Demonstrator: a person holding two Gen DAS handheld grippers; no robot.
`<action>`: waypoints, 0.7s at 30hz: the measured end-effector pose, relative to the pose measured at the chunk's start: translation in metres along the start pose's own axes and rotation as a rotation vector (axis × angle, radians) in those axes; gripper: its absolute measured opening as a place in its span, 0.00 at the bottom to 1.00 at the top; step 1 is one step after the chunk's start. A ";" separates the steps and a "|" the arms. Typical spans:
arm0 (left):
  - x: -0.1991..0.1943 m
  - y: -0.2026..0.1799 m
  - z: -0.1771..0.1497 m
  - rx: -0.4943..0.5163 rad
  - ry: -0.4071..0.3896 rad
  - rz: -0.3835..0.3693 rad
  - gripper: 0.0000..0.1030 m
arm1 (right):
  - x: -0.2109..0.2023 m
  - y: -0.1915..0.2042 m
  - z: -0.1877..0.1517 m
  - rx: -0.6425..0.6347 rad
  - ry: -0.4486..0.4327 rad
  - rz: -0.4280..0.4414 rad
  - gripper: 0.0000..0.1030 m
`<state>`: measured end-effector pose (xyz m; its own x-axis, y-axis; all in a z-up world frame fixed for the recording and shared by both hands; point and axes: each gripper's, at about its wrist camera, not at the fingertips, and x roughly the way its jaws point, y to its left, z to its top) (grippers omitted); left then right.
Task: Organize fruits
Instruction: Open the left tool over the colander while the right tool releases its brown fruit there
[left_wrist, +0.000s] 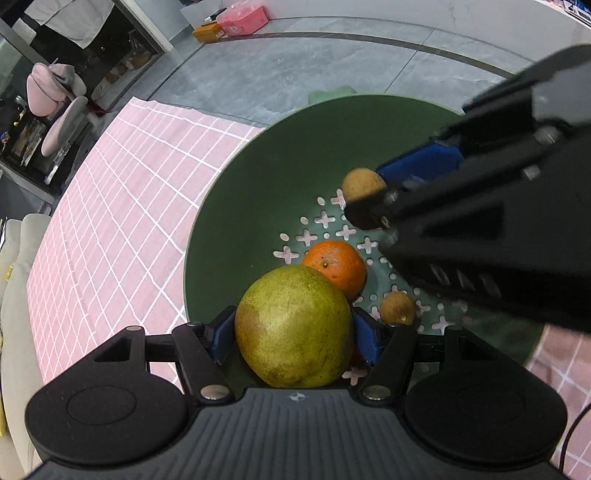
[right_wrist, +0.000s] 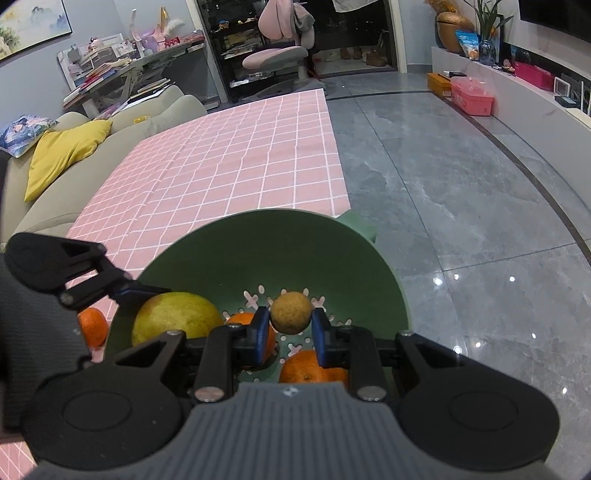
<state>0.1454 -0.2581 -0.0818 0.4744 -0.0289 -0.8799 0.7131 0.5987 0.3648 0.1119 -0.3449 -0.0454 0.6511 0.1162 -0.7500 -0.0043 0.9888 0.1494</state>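
Fruits over green bowl: pear clamped in left gripper, small brown fruit pinched in right gripper. Risk: dropped pear striking orange, bouncing out onto pink cloth.

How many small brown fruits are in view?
2. One is gripped by the right gripper above the green bowl. The other lies on the bowl's floor right of the orange. More may hide behind the pear.
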 end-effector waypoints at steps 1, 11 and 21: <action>0.001 0.002 0.002 0.001 -0.005 0.000 0.73 | 0.001 0.000 0.000 0.000 0.002 0.002 0.20; 0.012 0.001 0.011 0.044 0.007 0.038 0.78 | 0.010 0.003 -0.002 -0.007 0.028 -0.006 0.20; -0.022 0.017 0.009 -0.002 -0.128 0.030 0.85 | 0.000 -0.006 0.003 0.082 -0.022 0.030 0.33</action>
<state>0.1513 -0.2544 -0.0541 0.5579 -0.1128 -0.8222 0.6964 0.6025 0.3899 0.1143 -0.3516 -0.0440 0.6682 0.1430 -0.7301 0.0372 0.9737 0.2248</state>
